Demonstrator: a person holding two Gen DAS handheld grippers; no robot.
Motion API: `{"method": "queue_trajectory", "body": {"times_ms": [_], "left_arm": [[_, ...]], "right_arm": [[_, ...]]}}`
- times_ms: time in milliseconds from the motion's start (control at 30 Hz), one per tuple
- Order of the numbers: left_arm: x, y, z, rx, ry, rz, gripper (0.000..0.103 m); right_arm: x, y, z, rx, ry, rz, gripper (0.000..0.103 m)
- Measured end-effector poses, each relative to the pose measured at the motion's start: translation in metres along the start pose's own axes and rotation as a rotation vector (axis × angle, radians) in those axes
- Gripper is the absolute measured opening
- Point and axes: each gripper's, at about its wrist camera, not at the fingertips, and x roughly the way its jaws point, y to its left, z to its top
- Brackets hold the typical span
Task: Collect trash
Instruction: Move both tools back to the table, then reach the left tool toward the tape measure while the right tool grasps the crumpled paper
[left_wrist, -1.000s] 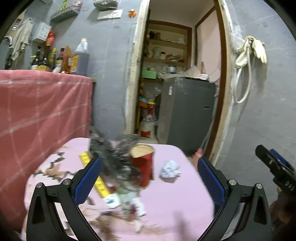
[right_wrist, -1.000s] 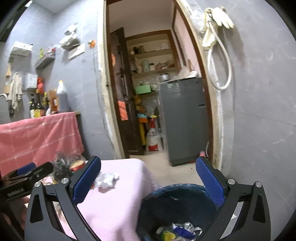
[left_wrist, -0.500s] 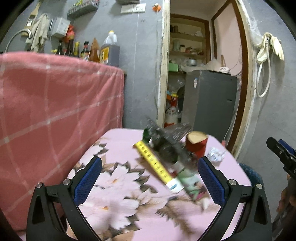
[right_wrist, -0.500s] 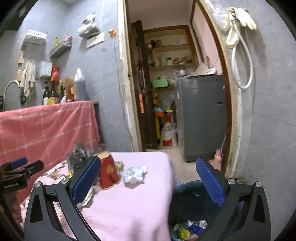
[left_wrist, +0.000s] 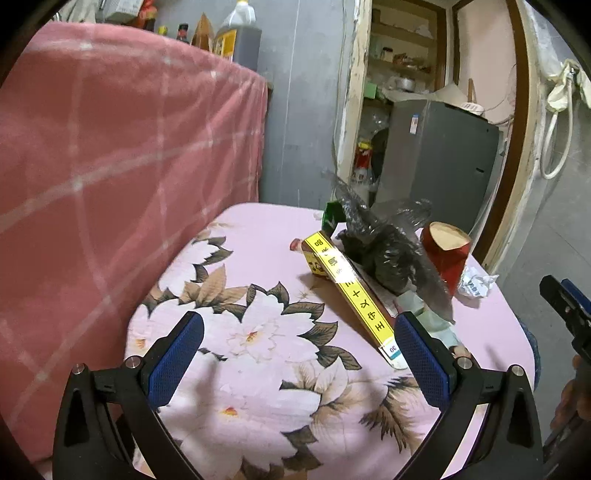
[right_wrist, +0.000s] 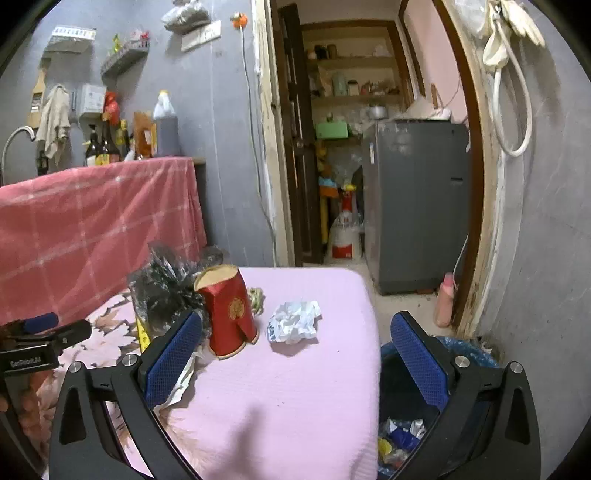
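On the pink floral table (left_wrist: 258, 350) lie a long yellow box (left_wrist: 351, 291), a crumpled black plastic bag (left_wrist: 388, 251), a red paper cup (left_wrist: 448, 254) and a crumpled white paper ball (left_wrist: 474, 282). My left gripper (left_wrist: 295, 354) hovers open over the flowers, nothing between its fingers. In the right wrist view the red cup (right_wrist: 231, 314), the paper ball (right_wrist: 293, 321) and the black bag (right_wrist: 166, 284) sit ahead of my right gripper (right_wrist: 295, 354), which is open and empty. A blue-lined trash bin (right_wrist: 406, 424) with several scraps stands below the table's right edge.
A red checked cloth (left_wrist: 110, 166) covers a counter on the left, with bottles (right_wrist: 110, 140) on top. A doorway behind the table leads to a grey appliance (right_wrist: 417, 206). A grey wall with a hanging white hose (right_wrist: 513, 92) is on the right.
Both views swung left and back from the trash. The left gripper now hangs over the flowered part of the table; the right view shifted from the bin toward the cup and paper ball.
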Motion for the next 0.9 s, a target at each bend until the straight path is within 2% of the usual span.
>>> {"method": "queue_trajectory", "body": {"times_ms": [267, 400, 567, 633, 833, 900], "left_arm": [[0.032, -0.006, 0.010, -0.001, 0.075, -0.013, 0.101], [0.047, -0.007, 0.014, -0.006, 0.131, -0.030, 0.101], [0.057, -0.006, 0.018, -0.014, 0.158, -0.058, 0.100], [0.061, -0.005, 0.019, -0.019, 0.164, -0.070, 0.094], [0.065, -0.009, 0.023, -0.036, 0.193, -0.136, 0.069], [0.065, -0.011, 0.024, -0.039, 0.198, -0.156, 0.058]], "right_arm": [[0.037, -0.004, 0.004, 0.034, 0.088, 0.000, 0.103], [0.059, -0.005, 0.004, 0.036, 0.144, -0.005, 0.096], [0.081, -0.004, 0.003, 0.016, 0.212, -0.002, 0.085], [0.087, -0.005, 0.001, 0.010, 0.237, 0.001, 0.081], [0.101, -0.002, -0.004, -0.011, 0.298, 0.011, 0.074], [0.103, -0.002, -0.004, -0.014, 0.310, 0.012, 0.071]]}}
